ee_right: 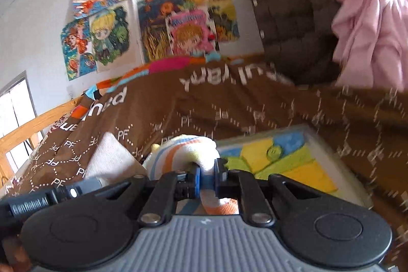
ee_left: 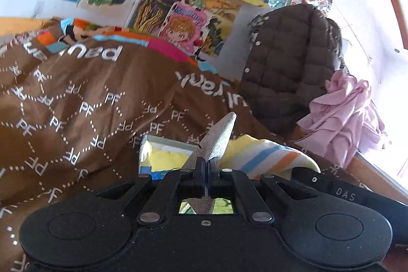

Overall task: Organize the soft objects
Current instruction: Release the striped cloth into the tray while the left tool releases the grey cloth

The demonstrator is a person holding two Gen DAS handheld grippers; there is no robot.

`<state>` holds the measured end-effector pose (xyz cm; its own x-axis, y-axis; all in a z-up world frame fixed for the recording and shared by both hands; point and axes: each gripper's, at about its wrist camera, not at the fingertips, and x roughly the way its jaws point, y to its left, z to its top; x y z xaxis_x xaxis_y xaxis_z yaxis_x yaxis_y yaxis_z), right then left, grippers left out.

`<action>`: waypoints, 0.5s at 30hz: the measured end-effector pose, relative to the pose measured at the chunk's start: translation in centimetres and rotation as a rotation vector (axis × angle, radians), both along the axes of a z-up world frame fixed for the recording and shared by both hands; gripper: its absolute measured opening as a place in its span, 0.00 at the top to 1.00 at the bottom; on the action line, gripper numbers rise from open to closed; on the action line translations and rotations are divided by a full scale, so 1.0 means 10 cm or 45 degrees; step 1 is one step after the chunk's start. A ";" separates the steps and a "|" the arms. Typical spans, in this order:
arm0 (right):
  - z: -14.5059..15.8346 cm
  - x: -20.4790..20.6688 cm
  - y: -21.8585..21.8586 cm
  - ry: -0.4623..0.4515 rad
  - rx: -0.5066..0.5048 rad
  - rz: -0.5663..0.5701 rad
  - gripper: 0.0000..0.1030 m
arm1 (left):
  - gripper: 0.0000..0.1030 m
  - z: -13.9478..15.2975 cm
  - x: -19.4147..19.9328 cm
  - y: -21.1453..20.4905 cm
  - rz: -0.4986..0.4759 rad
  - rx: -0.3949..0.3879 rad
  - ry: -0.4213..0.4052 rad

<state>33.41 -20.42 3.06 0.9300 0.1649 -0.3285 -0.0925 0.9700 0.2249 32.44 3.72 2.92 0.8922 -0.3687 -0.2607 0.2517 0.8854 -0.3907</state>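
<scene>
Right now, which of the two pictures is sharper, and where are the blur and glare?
The left wrist view is sharper: the letters on the brown bedcover read clearly, with white glare at the lower right edge. The right wrist view is smeared by motion, worst on the pink cloth, and the window is washed out.

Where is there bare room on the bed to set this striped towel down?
Freest: the broad brown PF-print quilt, left of the framed painting. Another open strip lies beyond the painting, before the brown puffer jacket. Crowded: far right corner, with the jacket and pink garment. The right tongs hold the striped towel.
</scene>
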 end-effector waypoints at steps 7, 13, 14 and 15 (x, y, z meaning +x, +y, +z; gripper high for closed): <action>-0.25 0.31 0.02 0.134 0.088 0.008 0.89 | 1.00 -0.40 0.27 0.08 -0.022 -0.022 0.094; -0.41 0.43 -0.03 0.259 0.120 -0.018 0.88 | 1.00 -0.56 0.40 0.12 -0.053 -0.047 0.171; -0.42 0.42 -0.04 0.268 0.124 -0.018 0.88 | 1.00 -0.58 0.43 0.14 -0.051 -0.066 0.195; -0.43 0.42 -0.05 0.274 0.124 -0.015 0.87 | 1.00 -0.60 0.45 0.16 -0.048 -0.077 0.217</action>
<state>37.60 -20.94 -1.27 0.8423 0.1951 -0.5024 -0.0211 0.9434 0.3311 36.97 5.28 -3.10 0.8223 -0.4204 -0.3835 0.2095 0.8502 -0.4829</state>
